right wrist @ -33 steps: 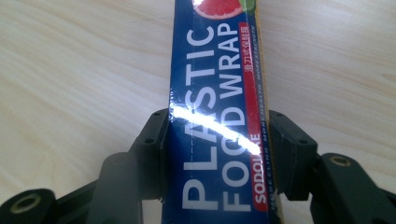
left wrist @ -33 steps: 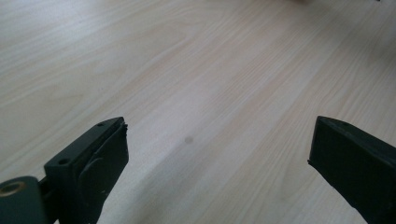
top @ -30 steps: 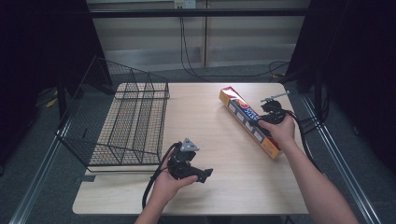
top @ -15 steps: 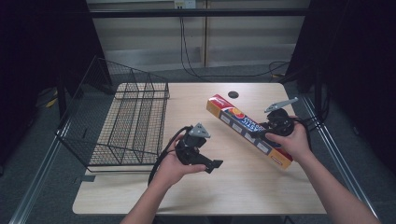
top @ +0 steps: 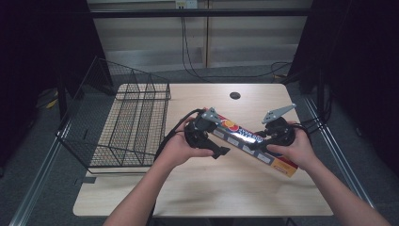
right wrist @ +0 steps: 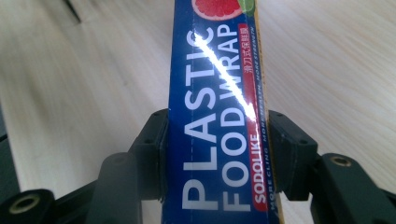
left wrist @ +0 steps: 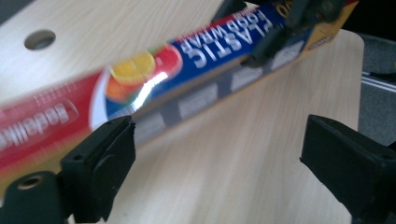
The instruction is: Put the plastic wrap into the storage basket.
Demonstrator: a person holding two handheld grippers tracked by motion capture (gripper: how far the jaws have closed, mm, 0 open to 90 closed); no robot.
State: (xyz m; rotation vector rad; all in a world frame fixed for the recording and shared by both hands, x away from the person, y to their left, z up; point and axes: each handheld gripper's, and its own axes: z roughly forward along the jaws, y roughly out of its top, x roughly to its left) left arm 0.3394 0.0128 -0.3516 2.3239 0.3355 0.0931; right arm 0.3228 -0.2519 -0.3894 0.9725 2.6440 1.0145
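A long box of plastic food wrap (top: 237, 135), blue and red with a fruit picture, hangs tilted over the middle of the table. My right gripper (top: 254, 141) is shut on it partway along; in the right gripper view its pads (right wrist: 152, 154) press both long sides of the box (right wrist: 215, 70). My left gripper (top: 214, 141) is at the box's left end, its jaws wide apart though they have just been closing a little. In the left gripper view the box (left wrist: 196, 51) passes beyond the left jaw's tip, and nothing sits between the jaws of the left gripper (left wrist: 217, 140).
A black wire basket (top: 131, 127) stands on the left part of the wooden table (top: 211, 193). A round cable hole (top: 235, 95) is near the table's far edge. Black cables trail from both grippers.
The right gripper has carried the box up off the right side of the table and toward the middle. The left gripper has risen and moved right, up to the box's left end.
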